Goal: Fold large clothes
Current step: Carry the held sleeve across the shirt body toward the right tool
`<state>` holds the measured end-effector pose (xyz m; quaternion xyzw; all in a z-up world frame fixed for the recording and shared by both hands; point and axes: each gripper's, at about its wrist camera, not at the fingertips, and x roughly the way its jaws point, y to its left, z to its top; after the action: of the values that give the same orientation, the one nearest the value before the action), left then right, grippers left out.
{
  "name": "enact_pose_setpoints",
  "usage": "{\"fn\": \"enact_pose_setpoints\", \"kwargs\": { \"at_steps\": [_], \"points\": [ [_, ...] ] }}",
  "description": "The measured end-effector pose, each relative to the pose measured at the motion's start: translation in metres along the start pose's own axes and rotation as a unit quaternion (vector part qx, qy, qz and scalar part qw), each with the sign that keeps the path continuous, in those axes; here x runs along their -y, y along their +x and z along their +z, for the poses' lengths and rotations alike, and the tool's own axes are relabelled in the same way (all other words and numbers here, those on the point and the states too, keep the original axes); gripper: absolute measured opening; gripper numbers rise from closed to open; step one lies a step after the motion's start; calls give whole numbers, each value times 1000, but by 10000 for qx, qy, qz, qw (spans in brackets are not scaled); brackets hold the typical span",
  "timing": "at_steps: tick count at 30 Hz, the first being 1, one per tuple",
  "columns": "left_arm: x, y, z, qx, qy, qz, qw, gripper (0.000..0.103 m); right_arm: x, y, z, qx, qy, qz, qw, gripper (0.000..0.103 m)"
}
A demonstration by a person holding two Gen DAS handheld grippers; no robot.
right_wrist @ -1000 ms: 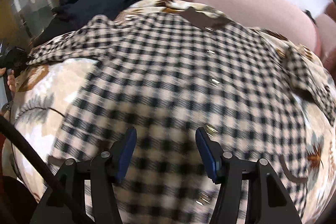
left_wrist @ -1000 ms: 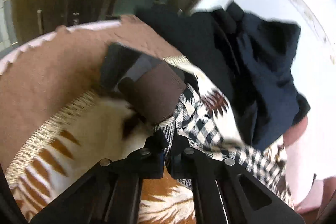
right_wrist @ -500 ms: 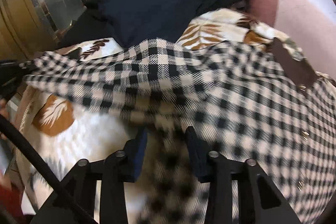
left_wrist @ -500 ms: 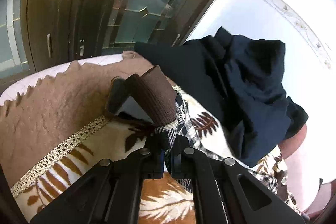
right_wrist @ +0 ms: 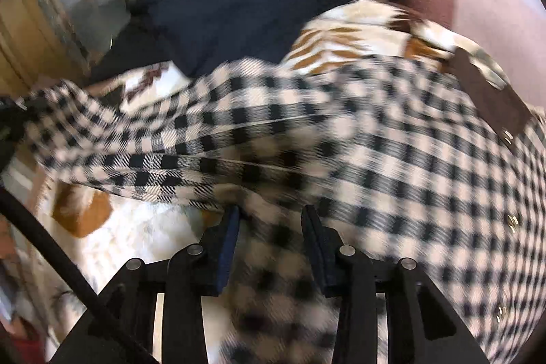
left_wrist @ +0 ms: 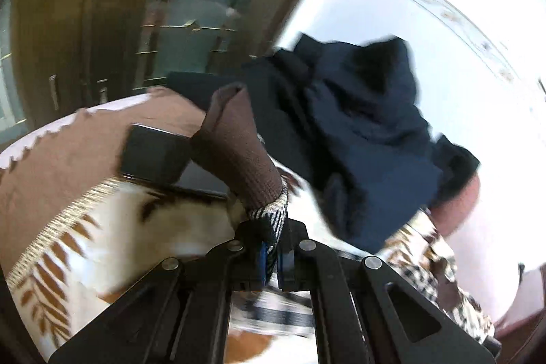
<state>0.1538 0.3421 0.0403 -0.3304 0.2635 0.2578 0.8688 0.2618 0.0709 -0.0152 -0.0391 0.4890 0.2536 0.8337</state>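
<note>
Sleeve fold underway: left tool (left_wrist: 273, 256) pinches checked jacket (right_wrist: 341, 152) cuff (left_wrist: 239, 159). Right tool (right_wrist: 269, 248) half-open around cloth, must clamp next.

Leaf-print blanket (left_wrist: 112, 227) on bed; dark tablet (left_wrist: 153, 156) at its edge; glass-panelled wooden door (left_wrist: 191, 9) behind.

The shirt (right_wrist: 358, 152) is checked black and cream, with a ribbed dark-brown cuff (left_wrist: 239, 159) and a brown patch (right_wrist: 488, 94) at far right. Under it, the blanket (left_wrist: 102, 227) is cream with rust-brown leaf prints and a tan border. Farther off lie navy clothes (left_wrist: 368, 142). The gripper pads (right_wrist: 227, 248) are blue.
</note>
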Motion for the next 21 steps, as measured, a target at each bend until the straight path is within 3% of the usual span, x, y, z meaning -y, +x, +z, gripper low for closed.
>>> {"fn": "enact_pose_setpoints", "kwargs": {
  "at_steps": [4,8,13,17,20,21],
  "points": [
    [53,-1,-29,-167,552,-394,9976,3,57,-37,-17,223,519,-216,9982,47],
    [110,-2,-73,-513,1237,-879,9871,3,122,-63,-40,241,1228,-394,9914,47],
    [167,5,-150,-1308,2034,-1551,9578,3,171,-79,-58,288,1675,-649,9833,47],
    [190,15,-207,-1767,2640,-1630,9341,5,191,-92,-72,338,1933,-713,9780,47],
    [197,16,-235,-1836,3032,-1533,9224,23,194,-90,-74,324,1961,-746,9772,47],
    [199,17,-239,-1900,3085,-1576,9186,33,193,-89,-73,318,1943,-749,9776,47]
  ]
}}
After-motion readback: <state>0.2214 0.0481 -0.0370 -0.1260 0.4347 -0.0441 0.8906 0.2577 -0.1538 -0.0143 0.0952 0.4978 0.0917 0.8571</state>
